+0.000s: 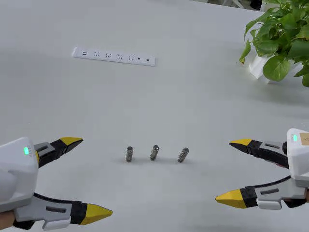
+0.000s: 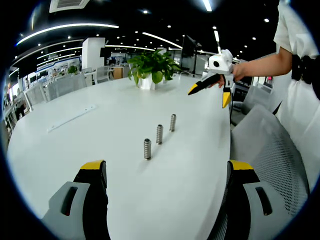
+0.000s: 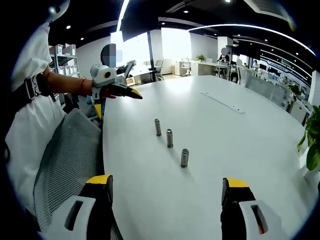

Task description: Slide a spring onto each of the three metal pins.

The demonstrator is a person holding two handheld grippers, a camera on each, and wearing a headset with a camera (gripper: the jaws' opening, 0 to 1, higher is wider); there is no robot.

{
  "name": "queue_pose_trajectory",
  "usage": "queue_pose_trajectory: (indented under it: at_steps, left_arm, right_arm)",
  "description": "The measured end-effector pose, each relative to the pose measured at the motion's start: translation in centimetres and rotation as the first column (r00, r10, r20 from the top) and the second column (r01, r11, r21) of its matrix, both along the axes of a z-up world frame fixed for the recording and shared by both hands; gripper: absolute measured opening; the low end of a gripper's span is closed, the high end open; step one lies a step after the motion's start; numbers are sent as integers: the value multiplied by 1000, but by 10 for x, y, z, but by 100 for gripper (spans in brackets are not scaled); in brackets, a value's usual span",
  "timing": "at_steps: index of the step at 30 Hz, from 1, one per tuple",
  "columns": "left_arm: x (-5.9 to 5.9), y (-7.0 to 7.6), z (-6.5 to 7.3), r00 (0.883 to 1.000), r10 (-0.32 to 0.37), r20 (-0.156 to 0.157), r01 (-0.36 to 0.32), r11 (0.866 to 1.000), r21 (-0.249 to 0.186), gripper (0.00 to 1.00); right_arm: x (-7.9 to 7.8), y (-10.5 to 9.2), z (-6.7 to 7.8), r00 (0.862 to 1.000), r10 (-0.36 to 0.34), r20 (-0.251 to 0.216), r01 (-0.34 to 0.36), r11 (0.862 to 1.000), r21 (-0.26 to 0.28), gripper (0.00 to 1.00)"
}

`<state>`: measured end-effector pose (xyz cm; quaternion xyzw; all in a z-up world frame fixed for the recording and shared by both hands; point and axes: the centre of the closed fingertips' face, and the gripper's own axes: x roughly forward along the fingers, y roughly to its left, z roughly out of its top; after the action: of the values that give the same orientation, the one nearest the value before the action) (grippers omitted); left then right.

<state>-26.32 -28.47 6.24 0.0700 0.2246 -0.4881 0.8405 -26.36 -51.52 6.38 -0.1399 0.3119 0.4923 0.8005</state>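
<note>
Springs [image 1: 154,154] look to be seated on all three pins, as far as I can judge from here. The left pin [image 1: 129,149], the middle pin [image 1: 155,147] and the right pin [image 1: 185,150] stand in a short row at lower centre of the head view, each ribbed with coils from the base to just under a plain cap. The same row runs up the centre of the left gripper view and down the centre of the right gripper view. It stands free on the white table [image 1: 193,101], well apart from either tool.

My left gripper [image 1: 95,176] sits at lower left of the head view, jaws spread wide with nothing between them. My right gripper [image 1: 224,170] mirrors it at lower right, jaws likewise apart and empty. Both point inward at the row from either side.

So I read the step in hand as the end of the job, or a check of it. The right pin leans a little in the head view, though I cannot tell whether that is the pin or the lens. The next move, in my judgement, calls for little: a closer look to confirm each coil has dropped fully to the base. If one rides high, it needs a light pinch from above to press it down without tipping the pin. A power strip [image 1: 113,56] at upper left and a potted plant [image 1: 282,34] at upper right are well clear of the work
</note>
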Motion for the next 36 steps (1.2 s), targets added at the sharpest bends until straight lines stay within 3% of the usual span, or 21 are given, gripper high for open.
queue_pose_trajectory:
  at_steps: [9,36]
  left_arm:
    - [-4,-1,-8,1000,-5,-19,5,1000,16,99]
    - [-7,1,-13,1000,-18,-21,18,999,27,99]
  right_arm:
    - [-5,-10,-8,999,-31,-7,31,999,11,93]
    - [-2,-13,-5,999,-37,12,36,999,27,91]
